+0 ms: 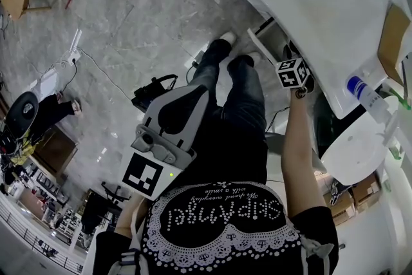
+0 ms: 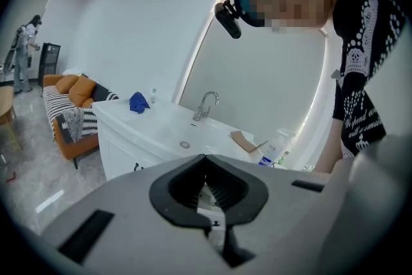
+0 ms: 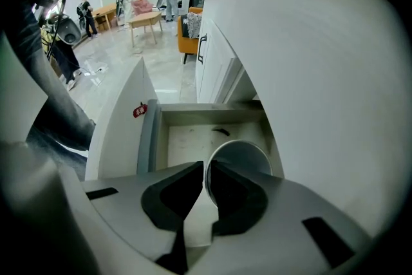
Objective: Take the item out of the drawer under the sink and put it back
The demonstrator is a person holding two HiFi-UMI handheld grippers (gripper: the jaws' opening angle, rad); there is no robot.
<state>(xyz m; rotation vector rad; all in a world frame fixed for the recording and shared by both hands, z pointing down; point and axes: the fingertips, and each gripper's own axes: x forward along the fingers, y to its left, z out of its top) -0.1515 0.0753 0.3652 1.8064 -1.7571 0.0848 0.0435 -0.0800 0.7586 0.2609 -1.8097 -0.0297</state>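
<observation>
Idling at the left, the left hand-held gripper [image 2: 206, 157] has its jaws together on nothing. It is held near the torso and aimed across at the sink tabletop [image 2: 148, 122] with its faucet [image 2: 206, 105] and blue cloth [image 2: 138, 102], well apart from the work. Judgement: parked out of the way, since a one-handed lift needs no help.

Centre of the head view: the person's legs stand close to the vanity, which lets the right arm drop straight down beside the tabletop edge.

Right side: the right hand-held gripper [image 3: 206, 165] points steeply down into the open drawer [image 3: 183, 138] under the sink. Its jaws are nearly together, pinched on the thin rim of the cup [image 3: 248, 152], one pad inside the wall and one outside. The rim grip makes sense: the cup body looks too wide for the jaws, and the wall is the only thin part.

The cup is at the drawer's right side, close to the side wall. Cannot tell whether its base rests on the drawer floor or hangs just off it. A small dark scrap [image 3: 221, 132] lies further back, apart from the cup.

Judged step: start of taking out or end of putting back; not settled. Risk: a rim pinch lets the cup tilt or swing.
</observation>
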